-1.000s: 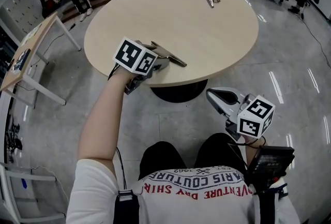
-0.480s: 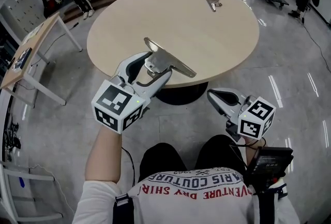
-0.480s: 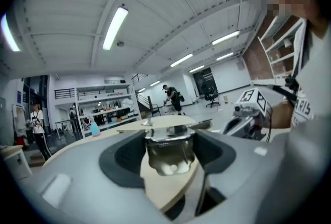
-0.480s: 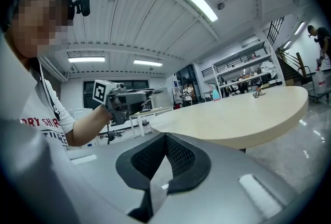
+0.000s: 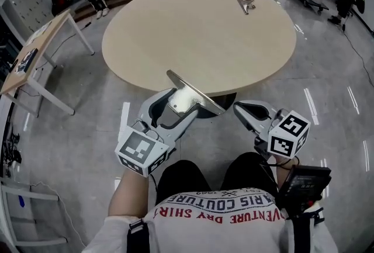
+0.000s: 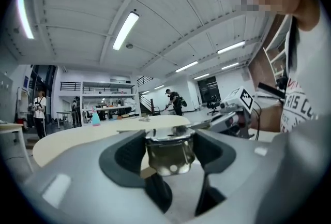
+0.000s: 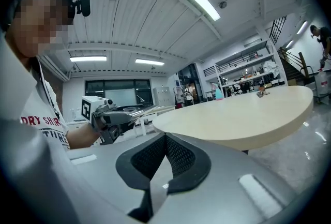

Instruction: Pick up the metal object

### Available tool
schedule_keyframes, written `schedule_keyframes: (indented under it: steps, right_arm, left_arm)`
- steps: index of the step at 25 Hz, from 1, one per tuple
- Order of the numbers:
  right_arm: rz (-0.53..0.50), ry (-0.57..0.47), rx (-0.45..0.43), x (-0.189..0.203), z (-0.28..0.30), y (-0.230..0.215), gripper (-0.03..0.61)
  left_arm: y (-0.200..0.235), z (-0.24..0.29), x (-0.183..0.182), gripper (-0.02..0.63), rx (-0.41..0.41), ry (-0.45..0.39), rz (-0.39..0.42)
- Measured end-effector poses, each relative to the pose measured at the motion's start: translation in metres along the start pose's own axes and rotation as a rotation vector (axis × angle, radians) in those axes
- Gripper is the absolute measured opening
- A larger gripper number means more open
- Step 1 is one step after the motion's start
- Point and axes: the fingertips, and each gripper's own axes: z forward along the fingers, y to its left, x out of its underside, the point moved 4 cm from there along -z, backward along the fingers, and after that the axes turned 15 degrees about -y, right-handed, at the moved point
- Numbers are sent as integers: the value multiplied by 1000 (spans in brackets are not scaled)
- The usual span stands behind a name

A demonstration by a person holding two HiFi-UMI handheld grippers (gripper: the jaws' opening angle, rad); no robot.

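Metal object (image 5: 190,96) gripped in L tongs (image 5: 177,104), R tongs (image 5: 245,110) closed, white shirt (image 5: 234,211) print reads "COUTURE"

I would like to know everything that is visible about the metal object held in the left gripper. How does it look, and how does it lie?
The metal object is a shiny silver clip of bent sheet metal with a long flat strip that runs diagonally in the head view. The left gripper is closed on its rounded body, one pad on each side. It is held in the air by the near edge of the round table; only the pads touch it.

Grey left claw (image 5: 186,103), white lettered shirt (image 5: 222,214)
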Motion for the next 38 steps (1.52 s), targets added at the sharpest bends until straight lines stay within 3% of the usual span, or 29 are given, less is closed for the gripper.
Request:
schedule_keyframes:
  steps: [38]
  right_arm:
    - [-22,18,-34,4,5,7,2]
  left_arm:
    - [-2,3,11,281,-10,26,-54]
